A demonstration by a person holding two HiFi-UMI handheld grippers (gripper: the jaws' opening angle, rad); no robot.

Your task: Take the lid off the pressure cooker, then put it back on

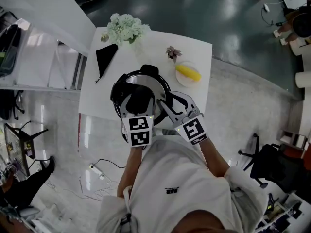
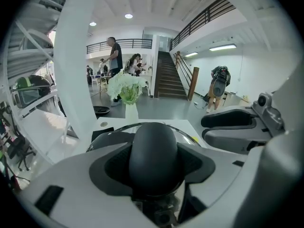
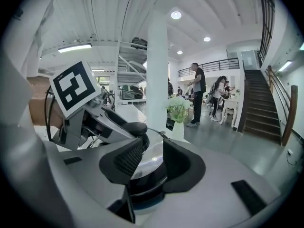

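The round black pressure cooker (image 1: 116, 90) stands on the white square table (image 1: 194, 52), its shiny steel lid (image 1: 156, 79) on. At the lid's centre the left gripper (image 2: 154, 161) clasps the domed black knob (image 2: 153, 144) — the way off is straight up. The right gripper (image 3: 151, 161) appears to pinch the cooker's near rim, steadying it.

— What's on the desk (image 1: 150, 47)?
— One pressure cooker (image 1: 117, 89), with one lid (image 1: 148, 79) and one black knob (image 2: 153, 156). Then one vase of white flowers (image 1: 126, 27), one small potted plant (image 1: 172, 52), one plate (image 1: 184, 84) bearing one yellow thing (image 1: 188, 73), and one black cloth (image 1: 105, 57).
— And the grippers?
— Two: one left gripper (image 1: 137, 101) and one right gripper (image 1: 174, 102), each with two fingers (image 2: 113, 163).
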